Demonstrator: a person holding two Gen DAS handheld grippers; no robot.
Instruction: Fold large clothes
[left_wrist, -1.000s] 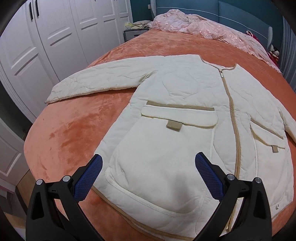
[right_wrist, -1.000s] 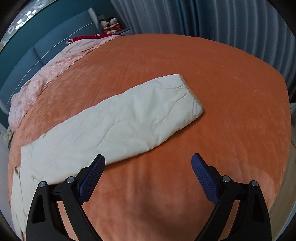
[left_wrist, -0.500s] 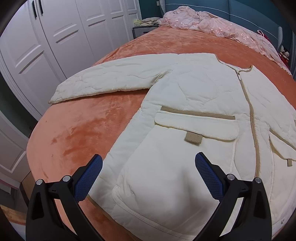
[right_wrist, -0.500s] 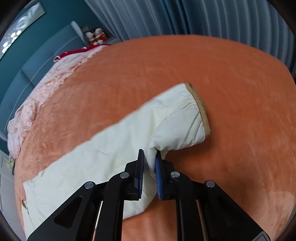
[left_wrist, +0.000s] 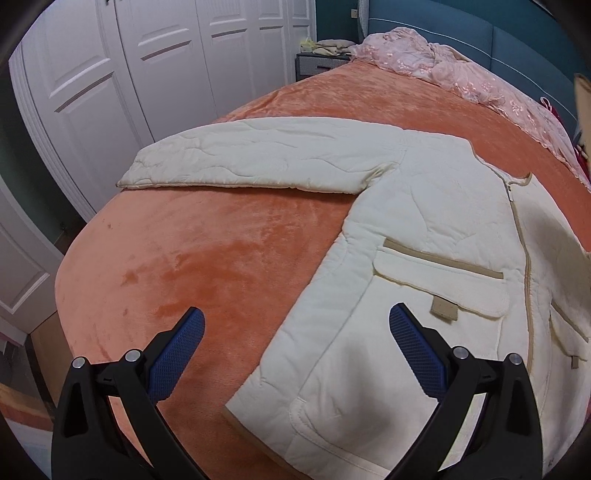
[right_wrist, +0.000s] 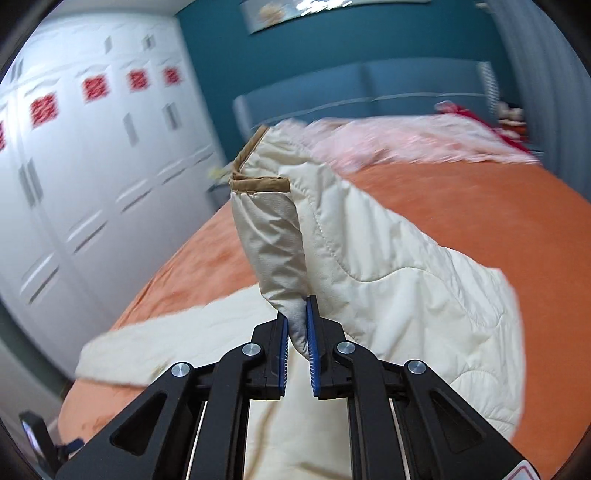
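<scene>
The right claw (right_wrist: 297, 328) pinches the jacket (left_wrist: 424, 236) sleeve (right_wrist: 354, 251) above the bed (left_wrist: 207, 251); the left claw (left_wrist: 295, 332) hovers wide.

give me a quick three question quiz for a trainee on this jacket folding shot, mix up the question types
1. True or false: the left claw is shut on the jacket.
2. Multiple choice: what does the right claw hold? A) a pillow B) the jacket's sleeve near its cuff C) the pink bedding
3. Fill in: the other sleeve lies flat on the orange ____.

Key: 1 false, it is open above the hem. 2 B. 3 blanket.
</scene>
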